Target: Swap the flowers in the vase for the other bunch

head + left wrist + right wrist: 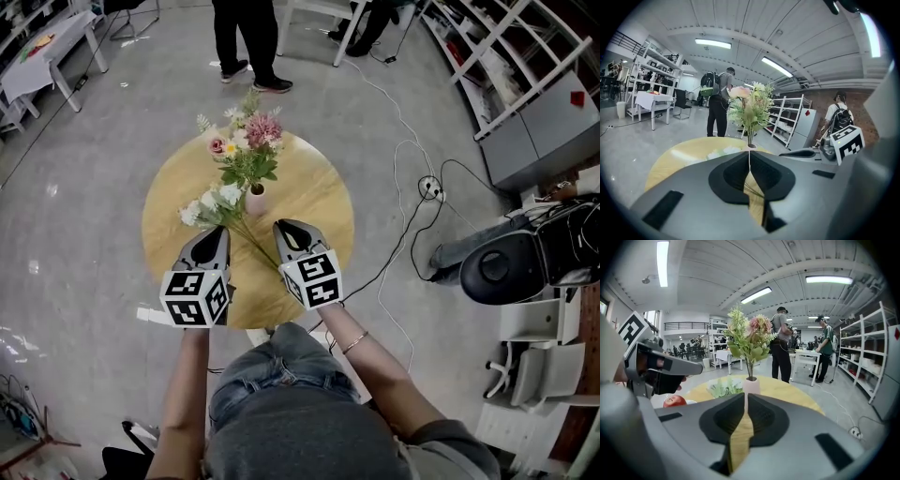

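Observation:
A small pink vase [255, 200] stands near the middle of the round wooden table [319, 202] and holds a bunch of pink and green flowers [249, 141]. A second bunch with white blooms [208, 205] lies flat on the table left of the vase, its stems running toward me between the grippers. My left gripper [221, 231] and right gripper [280, 226] hover side by side over the near half of the table, both shut with nothing in them. The vase [751, 386] stands straight beyond the right gripper [746, 401], and its flowers [751, 105] rise beyond the left gripper [749, 157].
A red apple [674, 401] sits on a white plate at the table's near left edge. A person [247, 42] stands on the floor beyond the table. A cable and power strip [429, 187] lie at the right, near shelving [525, 84] and a black bag [525, 258].

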`<control>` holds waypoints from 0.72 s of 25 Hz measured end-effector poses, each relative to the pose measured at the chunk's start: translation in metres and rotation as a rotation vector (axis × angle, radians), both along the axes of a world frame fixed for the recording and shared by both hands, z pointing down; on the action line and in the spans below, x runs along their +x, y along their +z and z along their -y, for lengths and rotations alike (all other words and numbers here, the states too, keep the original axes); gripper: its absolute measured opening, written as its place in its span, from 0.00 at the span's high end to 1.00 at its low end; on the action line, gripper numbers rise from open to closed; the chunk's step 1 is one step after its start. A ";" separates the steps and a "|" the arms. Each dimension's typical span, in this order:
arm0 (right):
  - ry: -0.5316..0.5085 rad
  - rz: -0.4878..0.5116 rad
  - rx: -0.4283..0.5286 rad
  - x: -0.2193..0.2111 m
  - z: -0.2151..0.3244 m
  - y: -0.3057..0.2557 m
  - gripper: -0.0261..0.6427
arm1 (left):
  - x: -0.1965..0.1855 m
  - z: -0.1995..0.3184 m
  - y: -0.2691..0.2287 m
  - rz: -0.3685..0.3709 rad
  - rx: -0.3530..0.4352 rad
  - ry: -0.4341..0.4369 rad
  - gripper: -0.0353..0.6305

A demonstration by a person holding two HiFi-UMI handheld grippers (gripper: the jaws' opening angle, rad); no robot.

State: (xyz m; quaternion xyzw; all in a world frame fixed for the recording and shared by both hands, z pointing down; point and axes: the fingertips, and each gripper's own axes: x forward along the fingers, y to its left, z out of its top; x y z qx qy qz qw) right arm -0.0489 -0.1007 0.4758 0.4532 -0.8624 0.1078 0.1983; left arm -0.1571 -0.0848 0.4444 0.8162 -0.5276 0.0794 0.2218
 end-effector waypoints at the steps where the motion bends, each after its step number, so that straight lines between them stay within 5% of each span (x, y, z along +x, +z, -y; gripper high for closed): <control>1: -0.001 -0.002 0.001 0.000 0.002 0.000 0.94 | 0.001 0.003 0.000 0.000 0.000 0.001 0.92; 9: -0.031 -0.005 -0.015 -0.003 0.033 0.003 0.72 | 0.014 0.032 -0.002 -0.002 -0.019 0.030 0.91; 18: -0.195 -0.070 -0.018 -0.025 0.062 0.018 0.58 | 0.021 0.063 0.006 0.006 -0.052 -0.001 0.91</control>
